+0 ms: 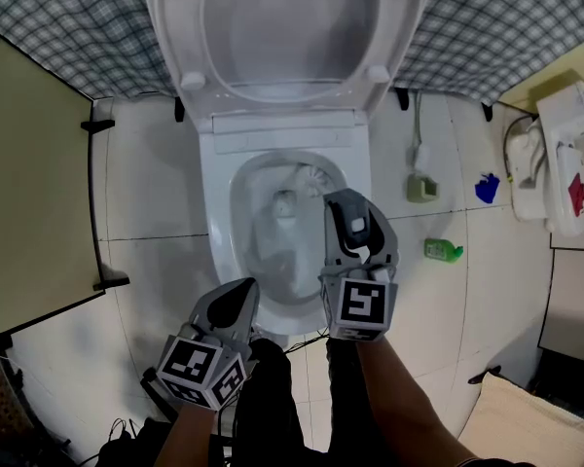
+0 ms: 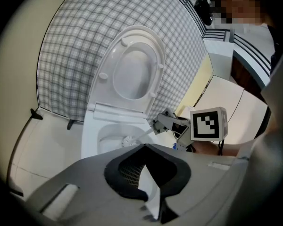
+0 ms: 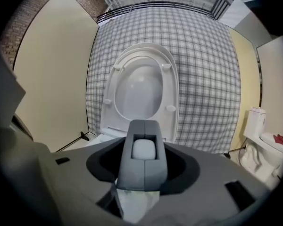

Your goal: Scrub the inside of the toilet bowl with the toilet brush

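Handle of white toilet brush (image 1: 316, 175) is mostly hidden by right gripper (image 1: 340, 204), clamped on it above white ceramic bowl (image 1: 217, 224). Left gripper (image 1: 244, 290): jaws closed tog., empty.

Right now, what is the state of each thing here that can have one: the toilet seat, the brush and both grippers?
toilet seat: raised, upright.
toilet brush: head down inside the toilet bowl, handle gripped.
right gripper: closed on the brush handle.
left gripper: jaws together, holding nothing.
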Motion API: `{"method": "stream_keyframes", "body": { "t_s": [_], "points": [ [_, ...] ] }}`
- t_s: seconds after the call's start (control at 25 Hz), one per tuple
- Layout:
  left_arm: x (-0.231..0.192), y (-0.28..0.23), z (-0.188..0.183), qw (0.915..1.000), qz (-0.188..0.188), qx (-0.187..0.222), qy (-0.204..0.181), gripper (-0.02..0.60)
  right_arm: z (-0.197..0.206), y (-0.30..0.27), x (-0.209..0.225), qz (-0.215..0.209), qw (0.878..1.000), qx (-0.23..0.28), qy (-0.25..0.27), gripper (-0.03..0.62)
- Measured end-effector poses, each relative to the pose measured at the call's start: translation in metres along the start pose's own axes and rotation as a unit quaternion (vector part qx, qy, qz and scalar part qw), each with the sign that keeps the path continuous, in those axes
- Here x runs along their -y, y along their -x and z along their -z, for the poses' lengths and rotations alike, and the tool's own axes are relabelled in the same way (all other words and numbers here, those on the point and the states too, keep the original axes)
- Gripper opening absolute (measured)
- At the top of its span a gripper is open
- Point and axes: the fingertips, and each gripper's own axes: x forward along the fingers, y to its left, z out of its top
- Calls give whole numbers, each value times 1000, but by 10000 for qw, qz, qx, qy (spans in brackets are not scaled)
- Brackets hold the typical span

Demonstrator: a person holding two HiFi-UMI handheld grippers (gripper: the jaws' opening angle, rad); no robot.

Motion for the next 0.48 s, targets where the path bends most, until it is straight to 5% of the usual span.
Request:
{"method": "stream_keyframes", "body": {
  "t_s": [0.48],
  "points": [
    [-14,11,2,9999,-128,55,70,-12,-24,-25,-92,-1185,9917,392,309,208]
  ]
}}
